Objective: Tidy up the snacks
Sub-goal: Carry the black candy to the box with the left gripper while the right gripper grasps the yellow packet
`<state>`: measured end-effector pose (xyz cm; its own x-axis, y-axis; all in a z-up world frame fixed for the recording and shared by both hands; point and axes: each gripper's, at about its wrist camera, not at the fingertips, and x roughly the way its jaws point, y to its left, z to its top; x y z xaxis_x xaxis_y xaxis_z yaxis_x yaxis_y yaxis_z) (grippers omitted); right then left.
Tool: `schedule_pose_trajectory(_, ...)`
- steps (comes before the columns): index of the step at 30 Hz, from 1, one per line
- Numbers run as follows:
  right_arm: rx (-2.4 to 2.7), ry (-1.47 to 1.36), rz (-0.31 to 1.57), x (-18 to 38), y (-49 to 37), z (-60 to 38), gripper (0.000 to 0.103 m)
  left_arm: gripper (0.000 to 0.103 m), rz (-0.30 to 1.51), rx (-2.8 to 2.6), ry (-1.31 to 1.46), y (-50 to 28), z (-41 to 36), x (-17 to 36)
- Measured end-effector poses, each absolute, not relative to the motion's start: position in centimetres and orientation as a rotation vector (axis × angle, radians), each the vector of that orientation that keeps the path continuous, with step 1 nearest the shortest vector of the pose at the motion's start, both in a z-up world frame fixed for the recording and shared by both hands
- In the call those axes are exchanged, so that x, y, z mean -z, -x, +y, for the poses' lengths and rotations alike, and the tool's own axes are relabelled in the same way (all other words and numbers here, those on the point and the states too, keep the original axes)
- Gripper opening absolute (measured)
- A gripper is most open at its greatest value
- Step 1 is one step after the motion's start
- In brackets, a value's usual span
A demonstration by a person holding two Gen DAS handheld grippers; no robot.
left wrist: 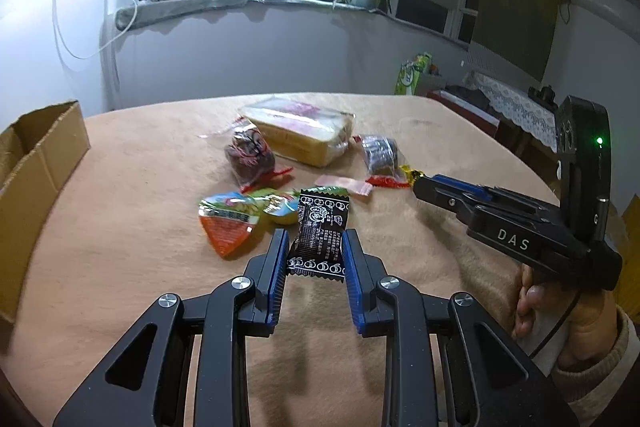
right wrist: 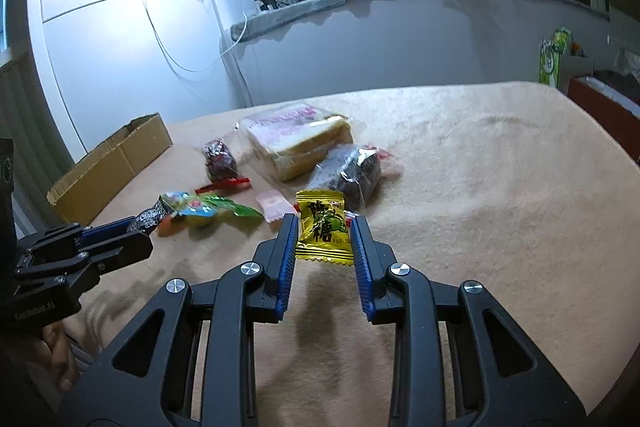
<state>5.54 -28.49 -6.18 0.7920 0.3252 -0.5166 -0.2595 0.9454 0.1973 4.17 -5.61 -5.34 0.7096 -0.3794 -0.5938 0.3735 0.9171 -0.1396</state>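
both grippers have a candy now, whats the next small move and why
Probably carry the left gripper, shut on the black candy, over toward the open cardboard box at the table's left edge. That box sits on its side, while the right gripper holds the yellow candy farther away and could follow.

Your left gripper (left wrist: 315,251) pinches a black candy wrapper (left wrist: 318,239) above the tan tablecloth (left wrist: 132,227). Your right gripper (left wrist: 420,183) grips a yellow candy (left wrist: 409,172)
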Motion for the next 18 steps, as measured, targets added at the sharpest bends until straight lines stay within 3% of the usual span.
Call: schedule_pose_trajectory(18, -0.367, -0.02, 0.478, 0.4, -4.0, -22.6, 0.028, 0.025, 0.547, 0.337, 0.108, -2.7, 0.8, 2.3)
